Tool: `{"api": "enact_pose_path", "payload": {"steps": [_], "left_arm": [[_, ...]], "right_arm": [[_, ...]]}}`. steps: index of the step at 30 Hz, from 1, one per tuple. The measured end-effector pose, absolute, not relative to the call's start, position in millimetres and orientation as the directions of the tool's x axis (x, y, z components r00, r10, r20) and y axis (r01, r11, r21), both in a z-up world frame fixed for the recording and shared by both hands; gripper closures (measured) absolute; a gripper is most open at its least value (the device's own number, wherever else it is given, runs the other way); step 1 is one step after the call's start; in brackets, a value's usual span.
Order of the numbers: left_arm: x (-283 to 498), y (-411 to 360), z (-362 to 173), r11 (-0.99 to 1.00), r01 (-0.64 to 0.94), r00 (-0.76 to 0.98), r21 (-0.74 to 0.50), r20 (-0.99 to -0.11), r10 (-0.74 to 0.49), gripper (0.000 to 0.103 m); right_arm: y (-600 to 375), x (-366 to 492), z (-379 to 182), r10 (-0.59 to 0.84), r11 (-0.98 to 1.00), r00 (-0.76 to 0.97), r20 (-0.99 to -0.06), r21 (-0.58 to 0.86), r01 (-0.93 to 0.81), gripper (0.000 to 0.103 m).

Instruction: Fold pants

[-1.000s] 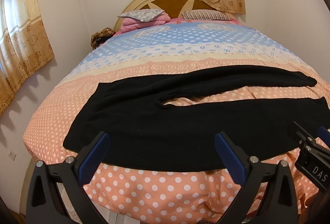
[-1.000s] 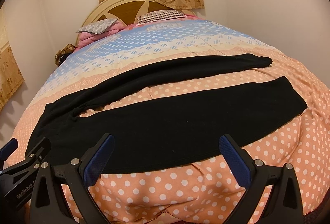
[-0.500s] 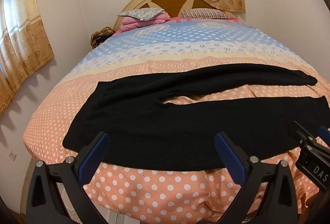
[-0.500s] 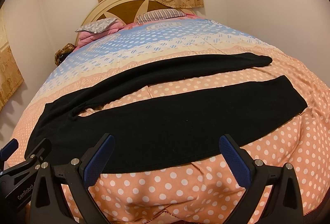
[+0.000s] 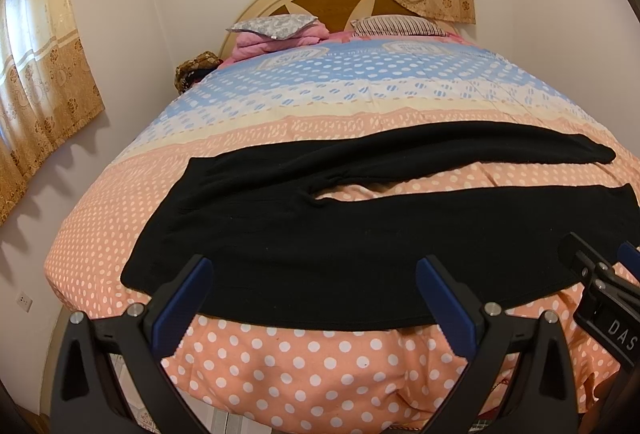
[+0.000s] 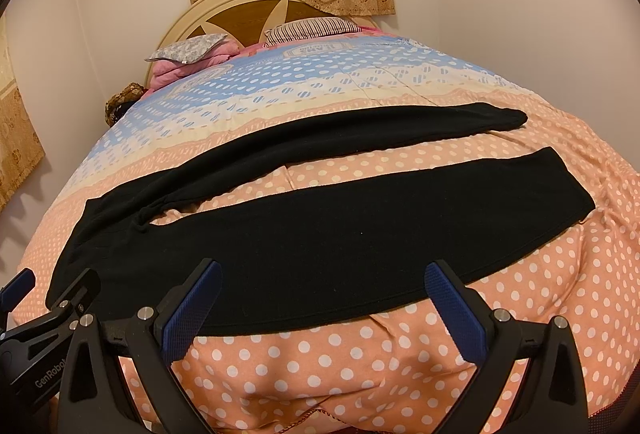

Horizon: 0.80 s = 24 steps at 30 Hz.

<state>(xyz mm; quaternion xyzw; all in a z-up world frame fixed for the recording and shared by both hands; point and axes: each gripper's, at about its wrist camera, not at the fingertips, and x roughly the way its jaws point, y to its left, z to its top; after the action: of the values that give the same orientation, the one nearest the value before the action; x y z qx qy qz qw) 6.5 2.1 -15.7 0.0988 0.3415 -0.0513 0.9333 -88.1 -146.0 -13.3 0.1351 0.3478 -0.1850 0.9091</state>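
Observation:
Black pants (image 5: pixel 320 230) (image 6: pixel 312 234) lie flat across the near end of the bed, waist to the left and both legs stretched to the right with a gap between them. My left gripper (image 5: pixel 314 298) is open, hovering just short of the pants' near edge close to the waist. My right gripper (image 6: pixel 322 300) is also open, in front of the near leg's lower edge. Nothing sits between either pair of blue-padded fingers. Each gripper shows at the edge of the other's view: the right gripper (image 5: pixel 600 286), the left gripper (image 6: pixel 44 318).
The bed carries a polka-dot quilt (image 5: pixel 320 358) (image 6: pixel 360 358), peach near me and blue farther off. Pillows (image 5: pixel 276 28) and a pink blanket lie by the rounded headboard (image 6: pixel 240 18). Curtains (image 5: pixel 36 74) hang on the left wall and behind the headboard.
Both views have shifted only slightly; the pants and both open grippers look the same as before.

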Motion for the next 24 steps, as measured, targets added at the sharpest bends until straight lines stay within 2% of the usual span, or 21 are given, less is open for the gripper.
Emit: {"api": "enact_pose_path", "payload": {"steps": [18,24], "left_arm": [[20.1,12.6,-23.3,0.978,0.146,0.746,0.147,-0.665,-0.011,0.0],[42.1,34.1,-25.7,0.985,0.098,0.736,0.144,-0.676,0.026,0.0]], "right_arm": [[-146.1,-76.2,-16.4,-0.26,0.894,0.669,-0.696,0.088,0.439,0.001],[-148.6,-66.6,-13.8,-0.26,0.897,0.675,-0.691,0.085,0.433,0.001]]}}
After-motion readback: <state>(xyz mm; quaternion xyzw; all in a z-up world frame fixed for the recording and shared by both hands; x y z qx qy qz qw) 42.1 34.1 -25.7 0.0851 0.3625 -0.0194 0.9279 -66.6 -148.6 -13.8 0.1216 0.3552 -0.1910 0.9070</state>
